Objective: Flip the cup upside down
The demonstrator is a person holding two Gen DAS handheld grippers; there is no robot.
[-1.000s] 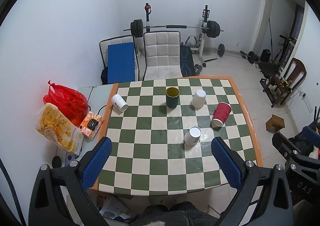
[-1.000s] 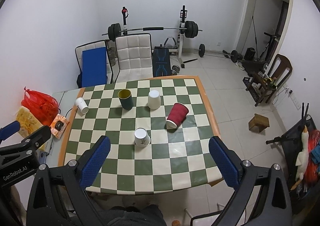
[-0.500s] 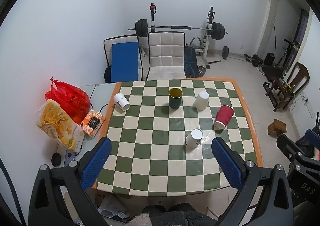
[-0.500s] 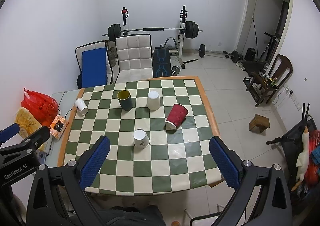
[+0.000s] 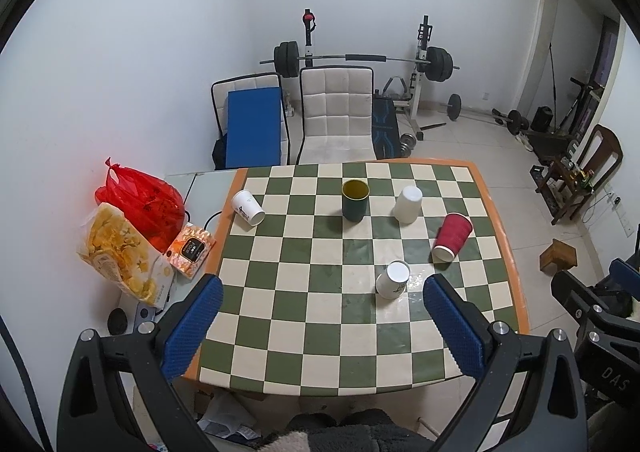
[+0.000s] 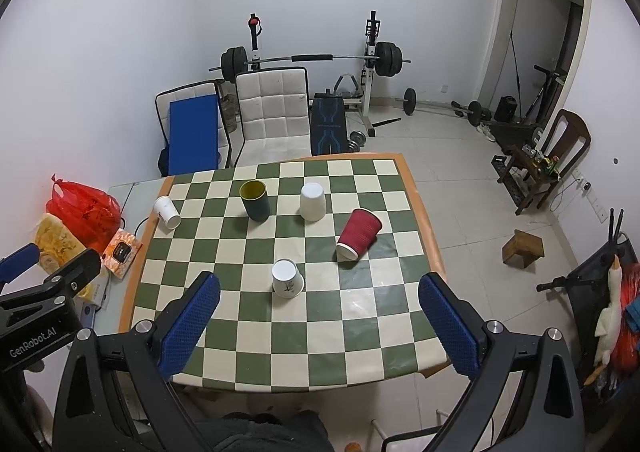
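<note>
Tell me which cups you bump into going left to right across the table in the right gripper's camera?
white cup on its side → dark green cup → printed white cup → upside-down white cup → red cup

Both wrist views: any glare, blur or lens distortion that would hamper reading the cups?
Left wrist view: sharp, heavy fisheye bending with black corners; glare patch on the table right of the near white cup. Right wrist view: equally sharp and bowed; a similar sheen beside that cup, cups readable.
</note>
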